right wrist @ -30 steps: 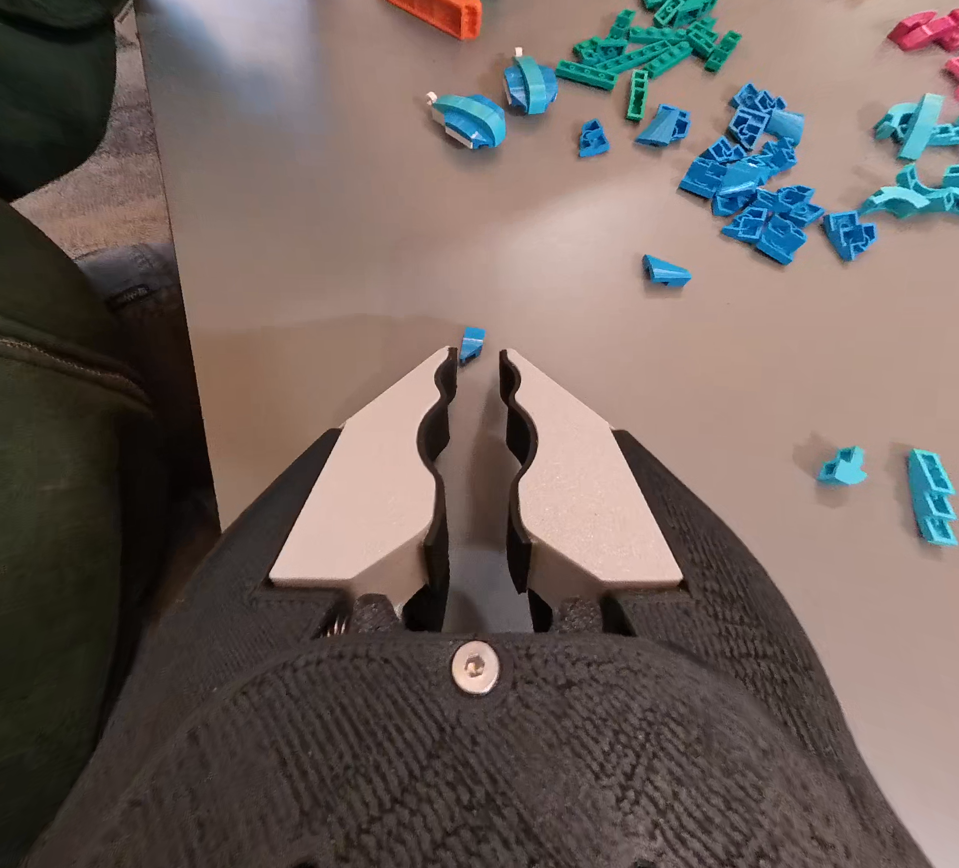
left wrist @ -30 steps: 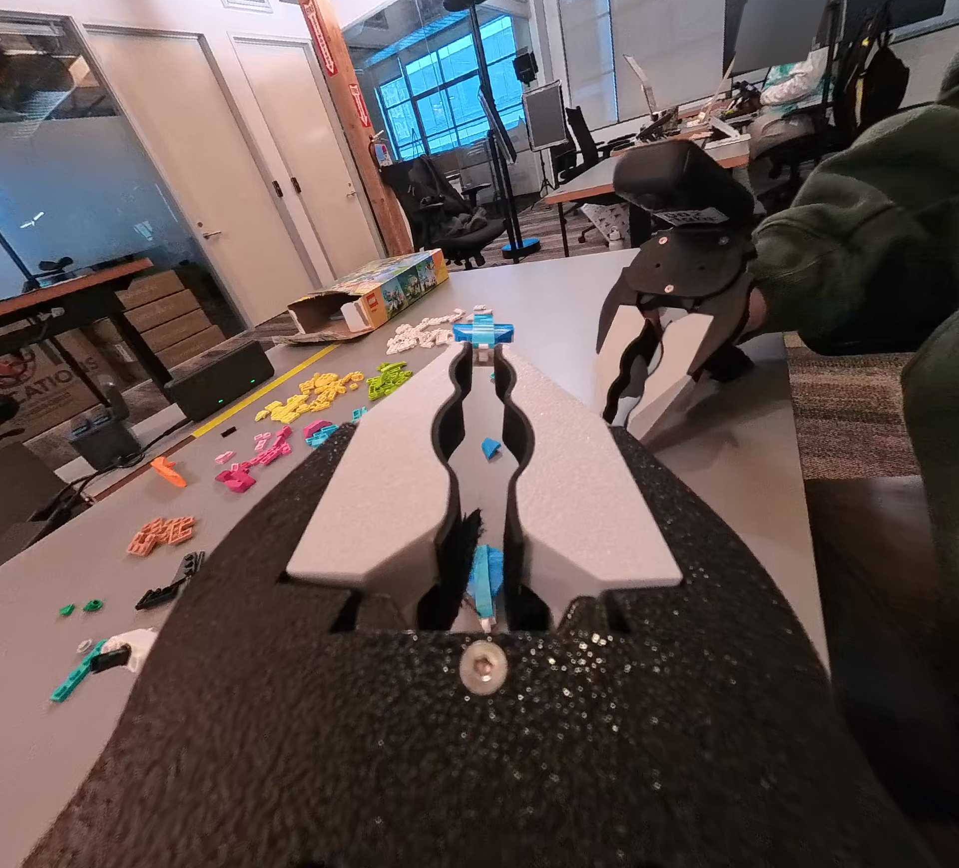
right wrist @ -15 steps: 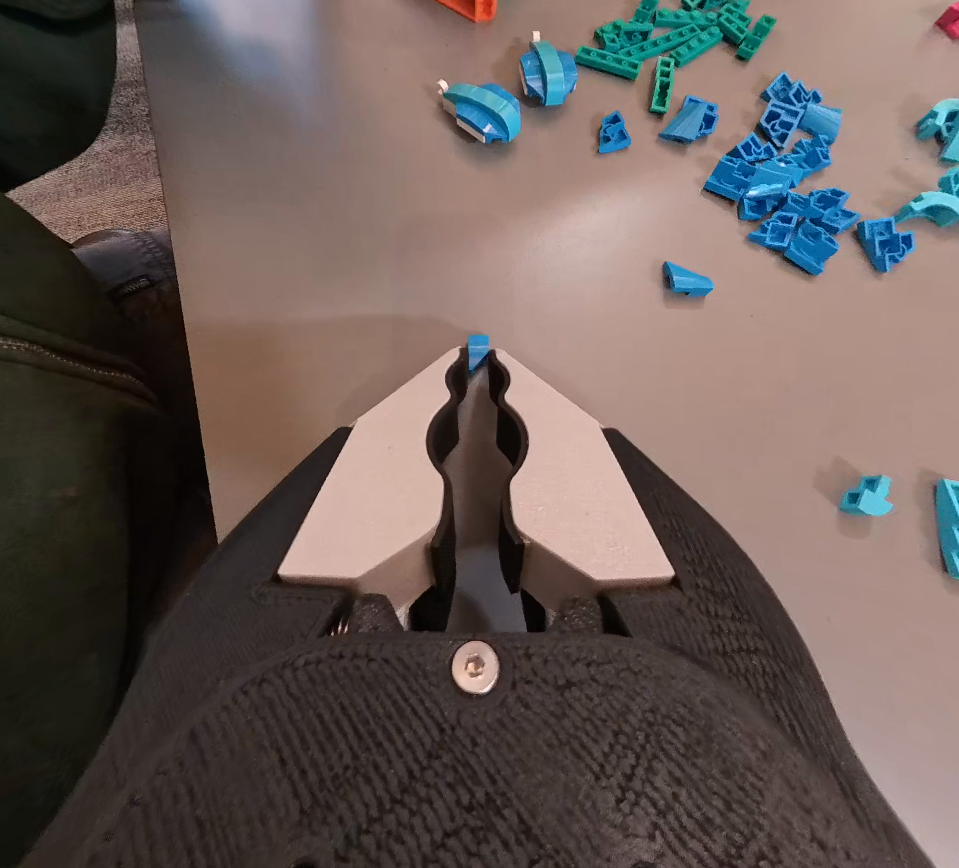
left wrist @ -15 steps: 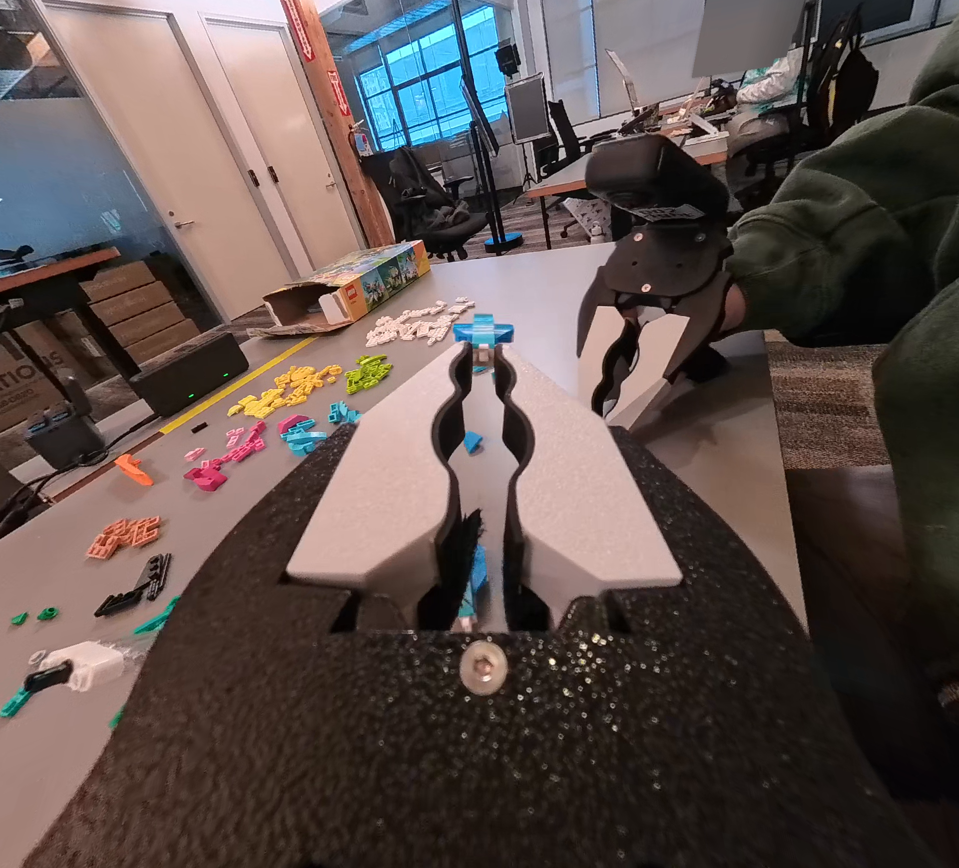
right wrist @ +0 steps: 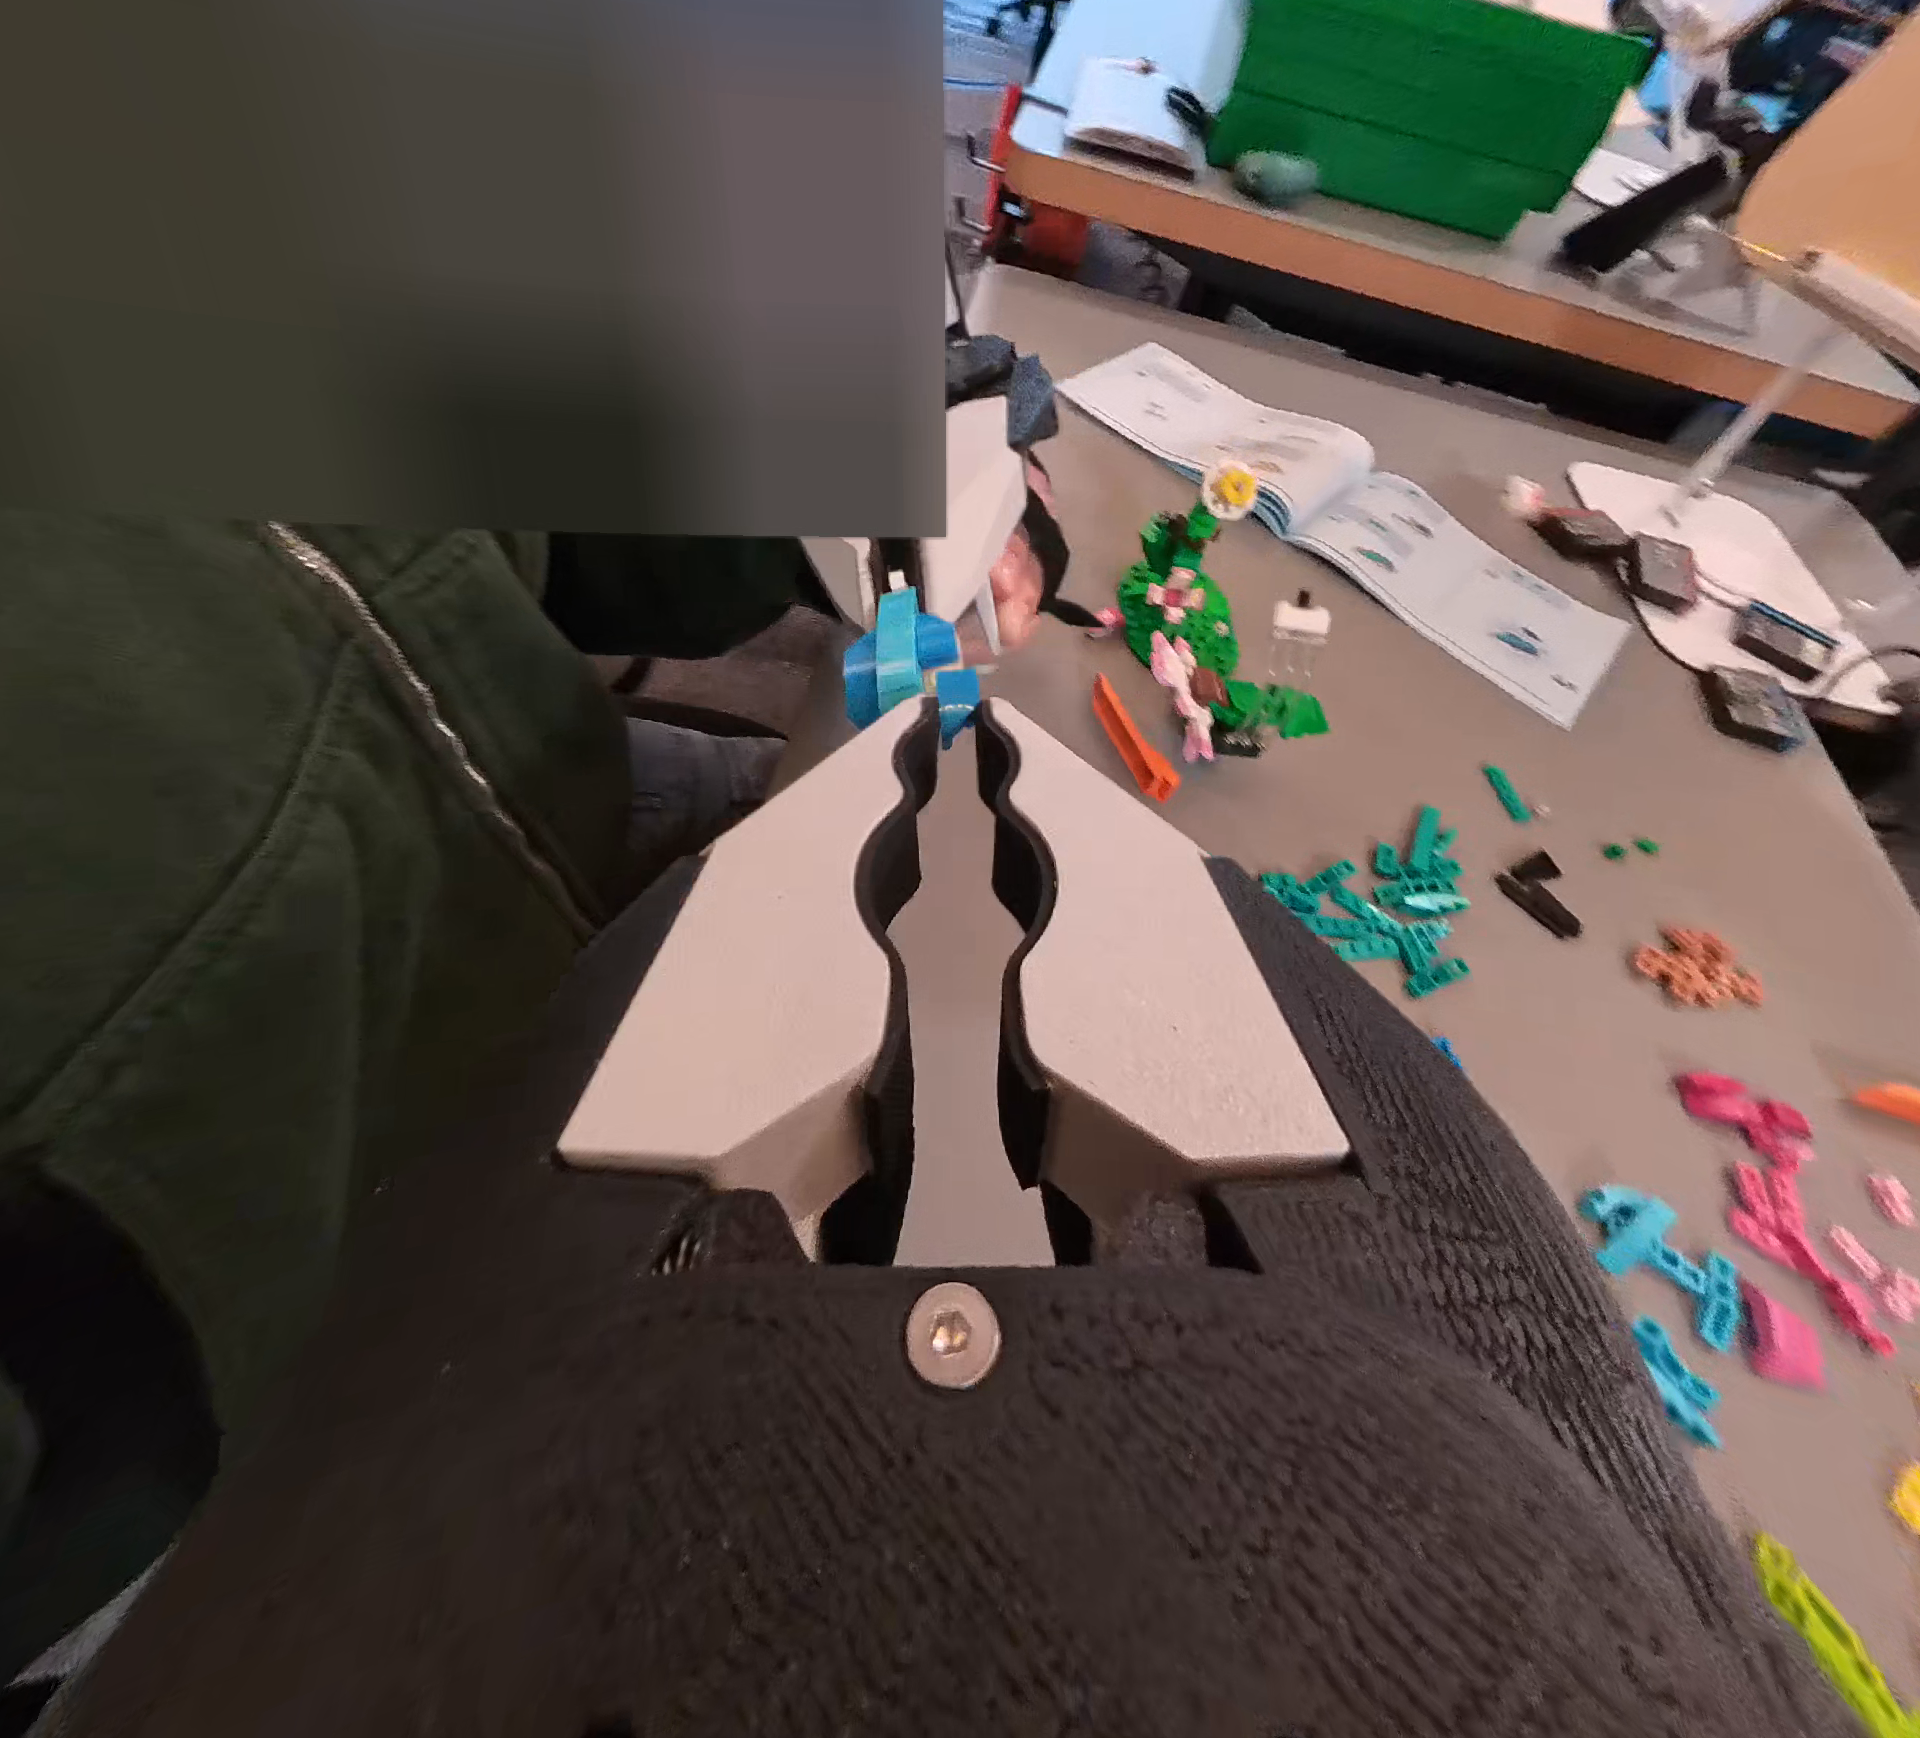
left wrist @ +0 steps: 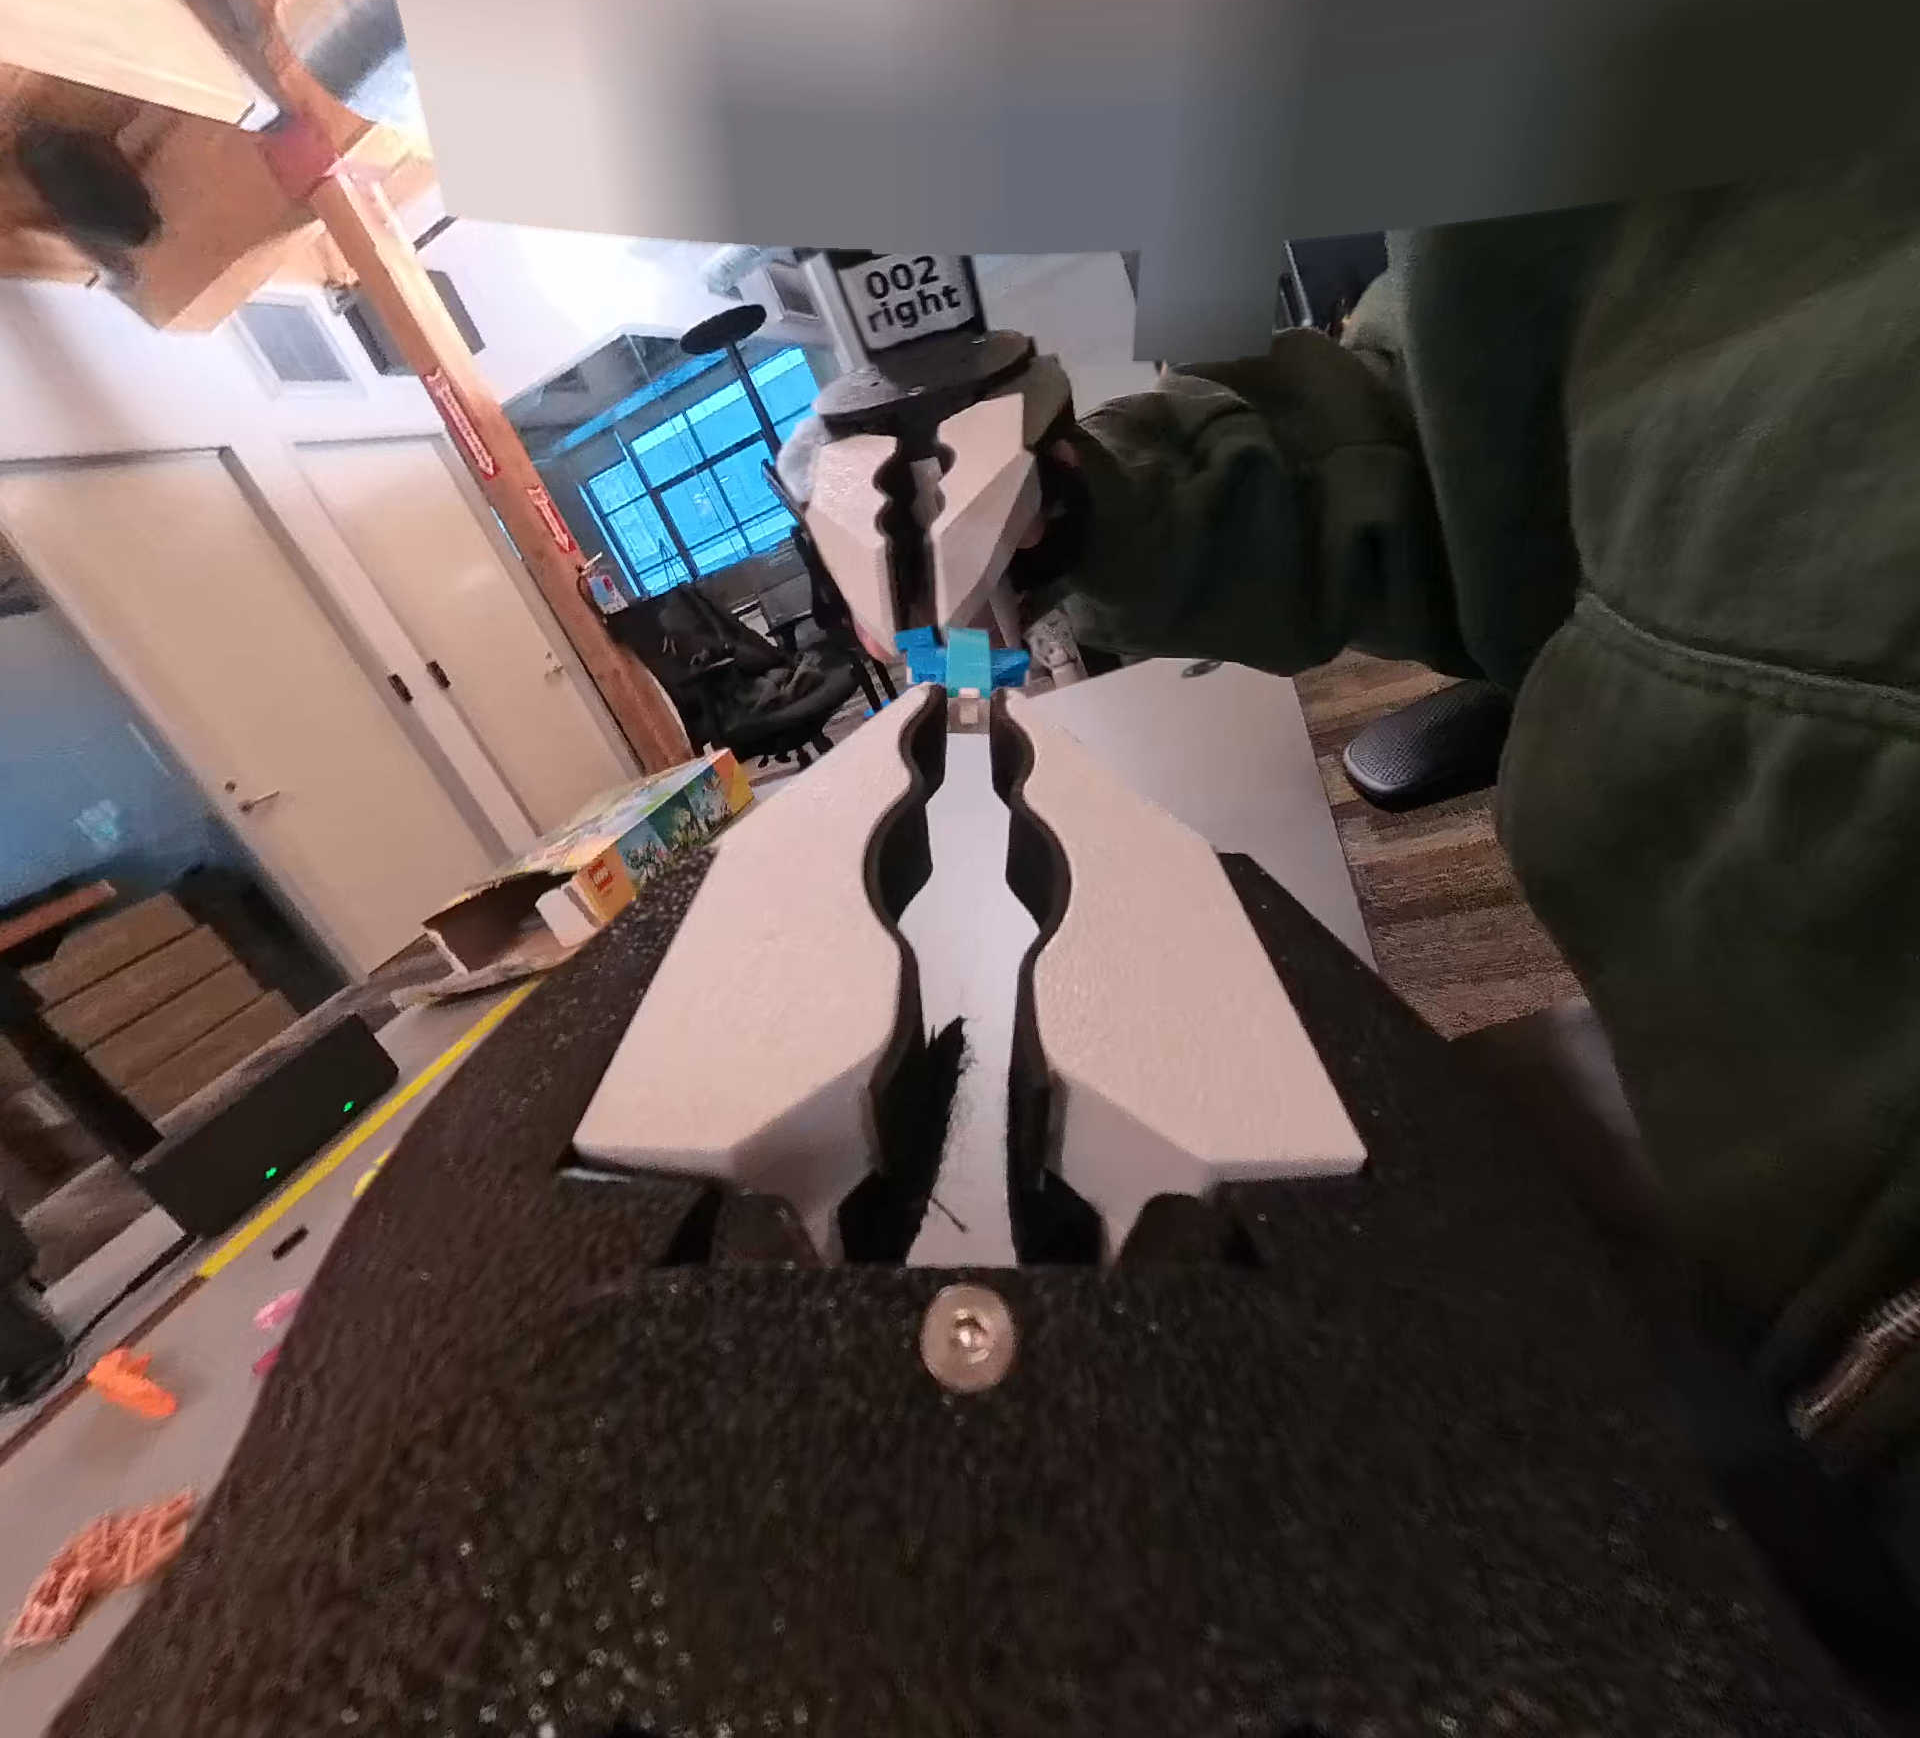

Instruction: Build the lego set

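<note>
The left gripper point(left wrist: 968, 709) is raised above the grey table point(left wrist: 1174, 732), its two pale fingers clenched on a small blue assembly point(left wrist: 961, 658) whose white stub sits right between the tips; the right gripper point(left wrist: 920, 623) comes down from above in that view, tips nearly touching the top of the same assembly, fingers drawn close together. In the right wrist view the right gripper point(right wrist: 958, 720) is clenched on a small blue piece point(right wrist: 956, 714) at its very tips; that piece touches the blue assembly point(right wrist: 899, 658), which the left gripper holds from the far side, mostly hidden behind a blurred patch. A dark green sleeve point(left wrist: 1226, 525) fills the right of the left wrist view. On the table beyond lie an orange brick separator point(right wrist: 1135, 753), a green plant build with pink flowers point(right wrist: 1195, 639), an open instruction booklet point(right wrist: 1351, 525), a heap of teal pieces point(right wrist: 1382, 909), some black pieces point(right wrist: 1538, 893), and pink pieces point(right wrist: 1787, 1200) nearer the edge; a torn set box point(left wrist: 623, 847) lies at the far end in the left wrist view.
</note>
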